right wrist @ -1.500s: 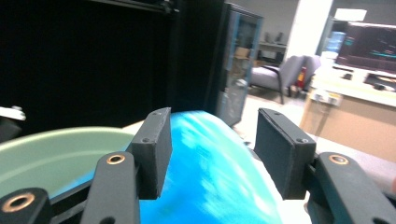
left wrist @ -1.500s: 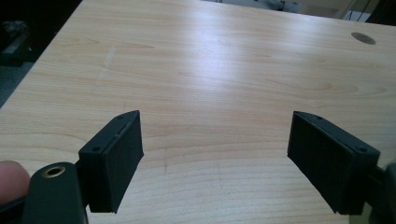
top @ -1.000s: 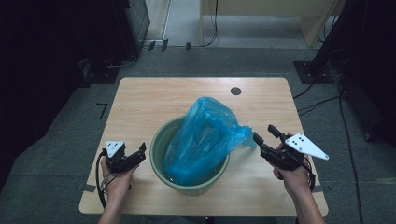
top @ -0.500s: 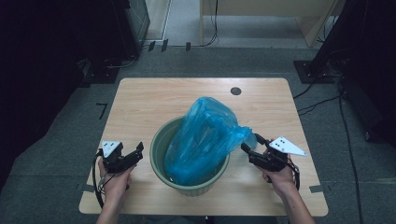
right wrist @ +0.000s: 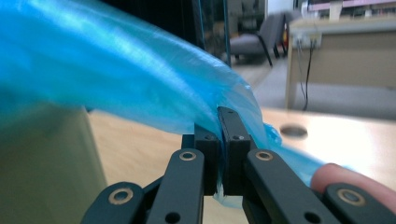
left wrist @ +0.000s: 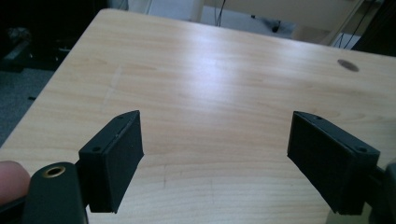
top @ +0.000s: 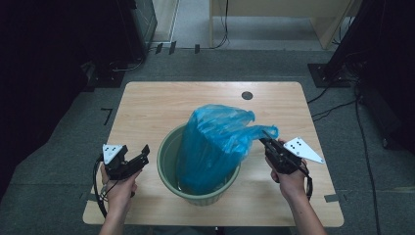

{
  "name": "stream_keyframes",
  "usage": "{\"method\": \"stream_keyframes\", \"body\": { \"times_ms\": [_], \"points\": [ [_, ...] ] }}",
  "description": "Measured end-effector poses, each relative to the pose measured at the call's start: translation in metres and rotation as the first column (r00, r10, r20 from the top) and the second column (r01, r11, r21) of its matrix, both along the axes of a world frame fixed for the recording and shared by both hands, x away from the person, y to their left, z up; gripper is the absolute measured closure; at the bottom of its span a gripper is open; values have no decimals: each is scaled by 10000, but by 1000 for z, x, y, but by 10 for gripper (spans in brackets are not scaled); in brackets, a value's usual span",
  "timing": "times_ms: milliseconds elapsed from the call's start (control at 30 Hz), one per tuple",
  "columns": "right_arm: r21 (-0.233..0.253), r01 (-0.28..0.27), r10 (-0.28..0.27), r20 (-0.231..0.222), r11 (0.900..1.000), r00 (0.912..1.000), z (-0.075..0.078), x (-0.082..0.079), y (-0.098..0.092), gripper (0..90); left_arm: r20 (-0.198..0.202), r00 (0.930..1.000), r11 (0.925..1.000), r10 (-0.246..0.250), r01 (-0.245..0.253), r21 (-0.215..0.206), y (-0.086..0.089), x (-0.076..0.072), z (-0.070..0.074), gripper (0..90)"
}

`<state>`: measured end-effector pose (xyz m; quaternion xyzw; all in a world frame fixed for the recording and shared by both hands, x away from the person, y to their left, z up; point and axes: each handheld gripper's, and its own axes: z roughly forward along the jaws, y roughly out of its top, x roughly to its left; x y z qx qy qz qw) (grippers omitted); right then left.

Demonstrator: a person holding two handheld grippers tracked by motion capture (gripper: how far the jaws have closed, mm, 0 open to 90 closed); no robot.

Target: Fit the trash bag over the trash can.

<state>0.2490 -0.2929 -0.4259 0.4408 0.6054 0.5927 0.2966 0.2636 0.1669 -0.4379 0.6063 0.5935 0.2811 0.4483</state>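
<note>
My right gripper [top: 268, 138] is pinching the blue plastic bag [top: 213, 144] that stands in the round green bin [top: 169, 161] near the bench's front edge, my left gripper [top: 141, 155] spread wide, holding nothing, beside it.

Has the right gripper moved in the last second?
Yes. The right gripper moved inward from the table's right edge toward the bin, pinching the bag.
</note>
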Motion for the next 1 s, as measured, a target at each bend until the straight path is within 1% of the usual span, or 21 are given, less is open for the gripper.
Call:
{"method": "stream_keyframes", "body": {
  "times_ms": [100,167,233,300,400,467,567,633,733,767,800,867,967,1000],
  "points": [
    [205,-55,45,530,9998,9986,18,-4,5,886,352,9994,9999,-19,23,-101,-1,-4,14,176],
    [271,-127,103,874,9996,9961,30,-7,9,886,620,9980,9999,-75,83,-124,-2,-7,23,178],
    [320,-314,273,1209,9990,9923,43,-10,15,885,883,9959,9997,-168,182,-153,-5,-11,33,178],
    [274,-439,395,1443,9987,9888,52,-13,20,882,1155,9928,9993,-316,335,-147,-9,-16,42,179],
    [173,-661,620,1792,9977,9819,65,-18,28,867,1589,9857,9982,-555,582,-118,-17,-22,57,180],
    [-59,-695,693,1988,9976,9776,72,-21,35,865,1781,9815,9971,-700,739,-152,-20,-25,64,180],
    [-324,-747,801,2261,9967,9708,80,-24,43,866,2130,9721,9943,-980,1046,-197,-28,-29,77,181],
    [-428,-869,948,2464,9953,9645,86,-26,49,865,2318,9654,9917,-1193,1272,-195,-34,-33,84,181],
    [-601,-992,1118,2672,9932,9571,92,-29,57,854,2531,9534,9846,-1643,1740,-162,-43,-38,93,183],
    [-652,-1061,1200,2734,9922,9544,94,-30,58,851,2629,9464,9800,-1875,1983,-149,-48,-41,96,219],
    [-653,-1193,1328,2765,9907,9518,96,-30,61,846,2652,9414,9757,-2085,2188,-93,-50,-42,97,244],
    [-662,-1333,1466,2801,9889,9487,98,-31,65,844,2622,9308,9653,-2547,2607,123,-59,-44,99,245],
    [-748,-1499,1651,2839,9859,9445,101,-31,72,843,2638,9158,9501,-3028,3119,77,-67,-48,101,249],
    [-746,-1527,1678,2847,9855,9438,102,-31,74,843,2649,9120,9465,-3132,3226,87,-69,-50,102,250]
  ]
}}
